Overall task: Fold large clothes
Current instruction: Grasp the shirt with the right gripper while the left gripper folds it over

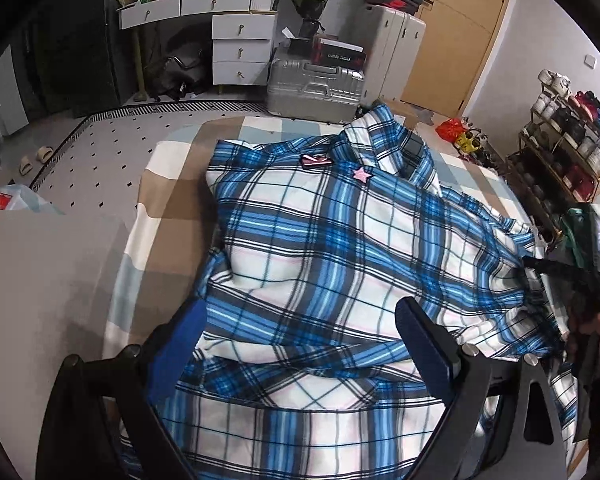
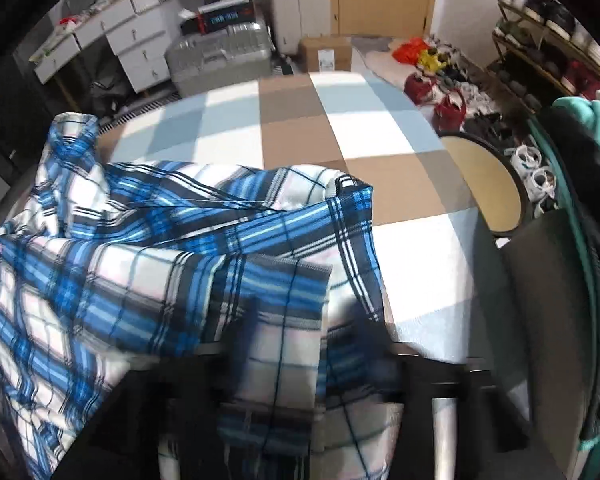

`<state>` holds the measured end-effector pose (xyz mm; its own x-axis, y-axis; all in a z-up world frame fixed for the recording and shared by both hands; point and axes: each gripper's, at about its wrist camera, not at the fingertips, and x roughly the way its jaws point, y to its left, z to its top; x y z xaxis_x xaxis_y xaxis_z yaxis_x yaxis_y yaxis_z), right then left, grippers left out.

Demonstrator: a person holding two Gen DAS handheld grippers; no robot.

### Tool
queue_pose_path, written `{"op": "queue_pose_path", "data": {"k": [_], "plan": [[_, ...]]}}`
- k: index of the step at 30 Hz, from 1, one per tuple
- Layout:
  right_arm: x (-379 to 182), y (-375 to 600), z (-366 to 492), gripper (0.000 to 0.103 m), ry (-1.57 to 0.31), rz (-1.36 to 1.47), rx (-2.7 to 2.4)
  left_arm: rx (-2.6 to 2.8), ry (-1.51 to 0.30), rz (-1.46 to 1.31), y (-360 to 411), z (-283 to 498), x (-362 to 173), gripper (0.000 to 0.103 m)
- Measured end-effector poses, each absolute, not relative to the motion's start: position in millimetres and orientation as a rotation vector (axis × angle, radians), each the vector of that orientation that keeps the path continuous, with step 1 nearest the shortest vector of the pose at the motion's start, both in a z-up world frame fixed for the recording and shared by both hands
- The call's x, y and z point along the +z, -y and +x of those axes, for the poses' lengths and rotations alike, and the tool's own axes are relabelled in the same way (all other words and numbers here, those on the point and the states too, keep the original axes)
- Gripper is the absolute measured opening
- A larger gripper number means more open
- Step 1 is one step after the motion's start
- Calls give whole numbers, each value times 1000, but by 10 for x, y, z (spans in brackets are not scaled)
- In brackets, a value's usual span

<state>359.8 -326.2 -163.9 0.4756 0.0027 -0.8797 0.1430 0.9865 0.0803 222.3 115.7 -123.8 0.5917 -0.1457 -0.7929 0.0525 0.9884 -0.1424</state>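
Your left gripper [image 1: 300,344] gapes wide over the plaid shirt [image 1: 324,240]; right gripper [image 2: 312,364] open, shirt fold between, unpinched.

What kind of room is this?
Probably a bedroom at home: a plaid shirt lies on a checked bed cover, with white drawers, a suitcase and a shoe rack around.

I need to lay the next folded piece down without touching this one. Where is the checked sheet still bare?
Bare checked sheet lies beyond and right of the plaid shirt, bordered by the far edge and the round stool. A narrower strip runs along the shirt's other side, next to the grey surface. Near both grippers the shirt covers everything.
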Motion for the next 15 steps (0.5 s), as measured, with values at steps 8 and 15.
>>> {"op": "queue_pose_path", "data": {"k": [8,15], "plan": [[-1364,2866,2993,100,-946,120,101,-72,-1046,-11,-1203,2547,-1634,93],[-1840,2672,3070,96,-1097,-38,21,-13,-1144,-56,-1410,2750,-1925,97]]}}
